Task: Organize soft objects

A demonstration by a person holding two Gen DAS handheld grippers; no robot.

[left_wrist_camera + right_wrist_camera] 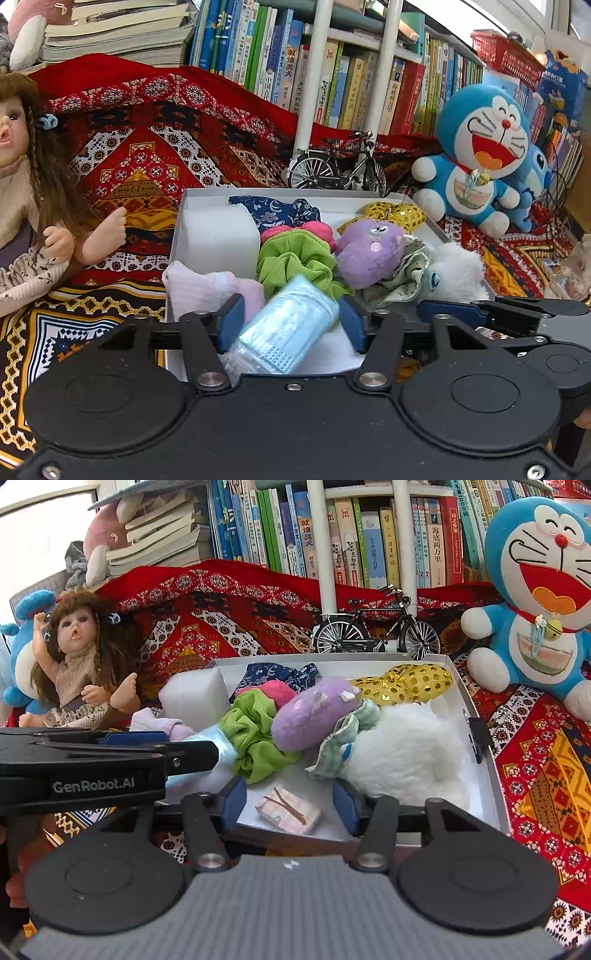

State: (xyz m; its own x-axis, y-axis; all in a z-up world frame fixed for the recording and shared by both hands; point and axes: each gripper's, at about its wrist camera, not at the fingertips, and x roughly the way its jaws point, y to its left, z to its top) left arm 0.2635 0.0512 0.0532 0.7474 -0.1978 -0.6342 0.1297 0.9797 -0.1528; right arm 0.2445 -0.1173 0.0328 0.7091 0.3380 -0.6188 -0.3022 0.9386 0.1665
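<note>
Hovering level, left gripper (291, 325) straddles mask roll (286, 328) over box (207, 199)

Left gripper (207, 753) side: "GenRobot.AI" in white letters on the black body.
Red-spined book (451, 539): Chinese title down the spine, reading 海底两万里 in the right wrist view.
Blue-spined book (306, 535): Chinese title 敦煌灵犬 down the spine; the same spine (289, 66) shows in the left wrist view.
White-spined books (424, 542): the digit "2" near the foot of two neighbouring spines.
Pale blue-spined book (373, 554): Chinese characters down the spine, too small to read with certainty.
Other shelf books (351, 92): Chinese lettering, too small or blurred to read.
</note>
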